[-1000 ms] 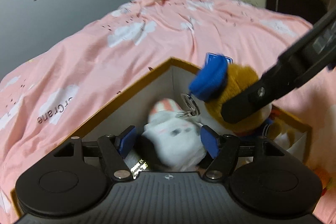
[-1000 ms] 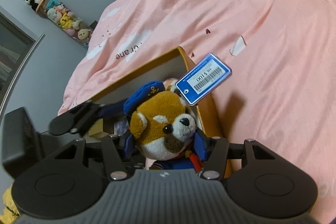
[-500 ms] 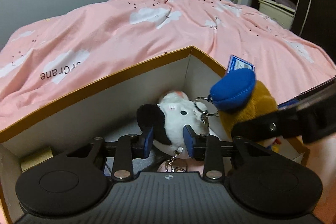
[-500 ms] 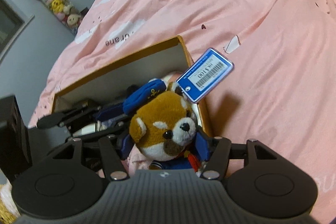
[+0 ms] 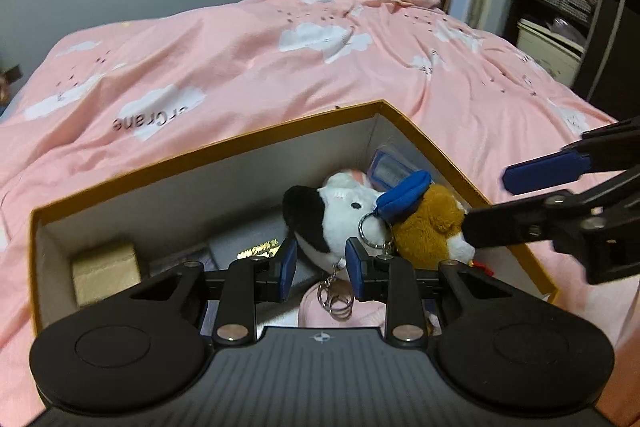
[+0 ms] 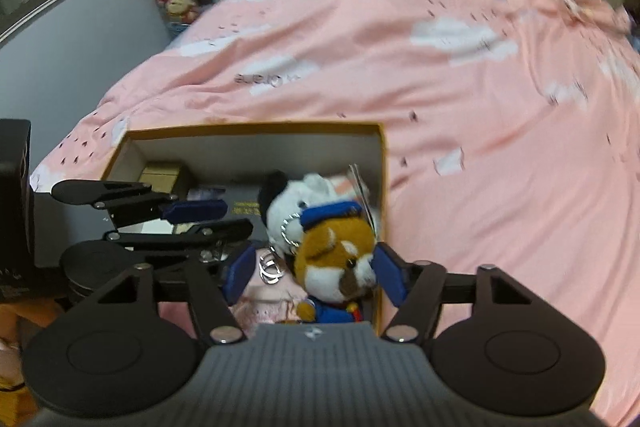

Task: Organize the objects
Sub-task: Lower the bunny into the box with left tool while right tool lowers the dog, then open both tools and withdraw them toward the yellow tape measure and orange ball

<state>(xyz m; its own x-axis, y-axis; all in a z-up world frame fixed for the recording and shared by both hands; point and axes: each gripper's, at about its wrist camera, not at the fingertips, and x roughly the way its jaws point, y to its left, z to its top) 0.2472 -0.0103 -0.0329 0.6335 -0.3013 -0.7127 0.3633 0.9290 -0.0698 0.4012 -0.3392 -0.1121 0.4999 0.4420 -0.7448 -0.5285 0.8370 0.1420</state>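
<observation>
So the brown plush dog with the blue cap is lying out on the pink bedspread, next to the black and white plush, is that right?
Not quite. The brown plush dog in its blue cap sits inside the cardboard box, not out on the pink bedspread. It is next to the black and white plush. The right wrist view shows this.

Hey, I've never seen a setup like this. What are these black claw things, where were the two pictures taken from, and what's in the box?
No robot here: a person holds a two-finger gripper in each hand, each with a wide-angle camera looking along its fingers. One picture is from the left gripper, the other from the right gripper. An open cardboard box sits on a pink cloud-print bed cover. Inside lie a black-and-white plush and a brown plush in a blue cap. The left jaws have just been closing around the black-and-white plush; whether they pinch it is unclear. The right jaws stand open around the brown one.
</observation>
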